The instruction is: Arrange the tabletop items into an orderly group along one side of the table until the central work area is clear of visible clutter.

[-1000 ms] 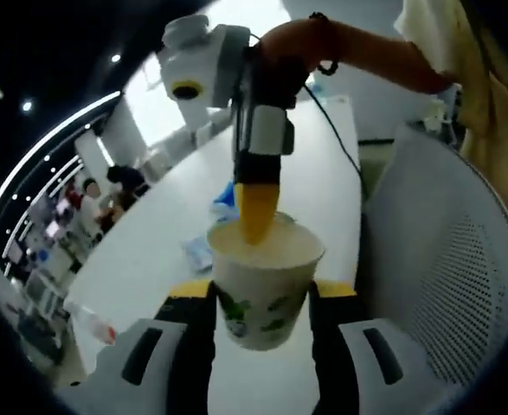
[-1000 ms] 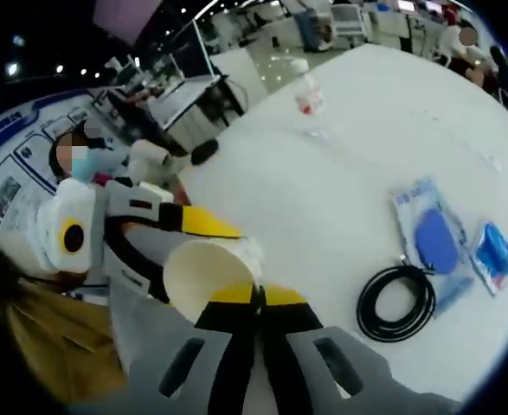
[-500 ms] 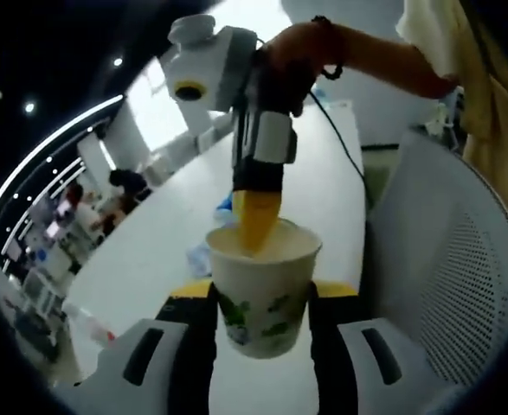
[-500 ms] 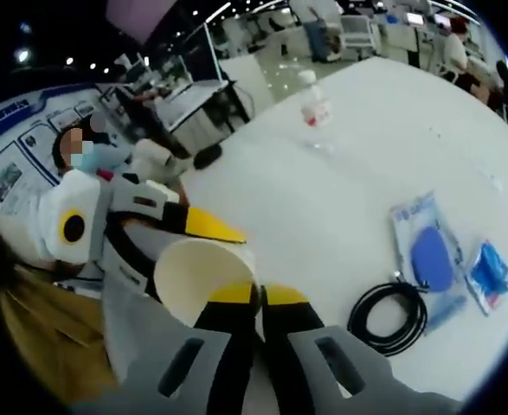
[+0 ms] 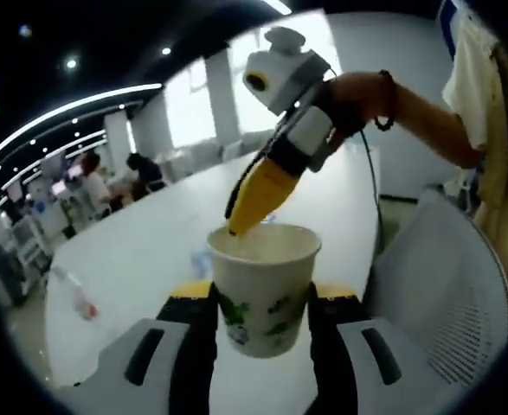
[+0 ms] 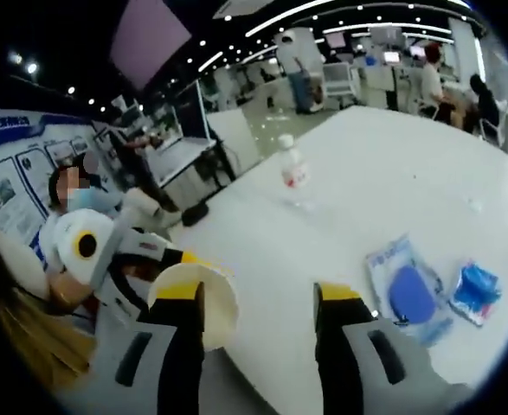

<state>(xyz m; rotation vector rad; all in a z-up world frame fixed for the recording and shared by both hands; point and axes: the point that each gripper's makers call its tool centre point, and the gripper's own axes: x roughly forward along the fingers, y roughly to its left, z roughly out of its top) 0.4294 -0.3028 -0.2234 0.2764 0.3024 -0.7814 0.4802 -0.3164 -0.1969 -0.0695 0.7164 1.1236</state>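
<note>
The right tool [image 6: 258, 303] has let go of the white paper cup with green print [image 5: 263, 290] and now stands wide; the left tool [image 5: 262, 298] clamps it alone above the white desk [image 6: 392, 199], so the handover looks done.

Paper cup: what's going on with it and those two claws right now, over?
Left claw shut on paper cup. Right claw open, tips at cup rim. Water bottle, blue packets on table.
</note>
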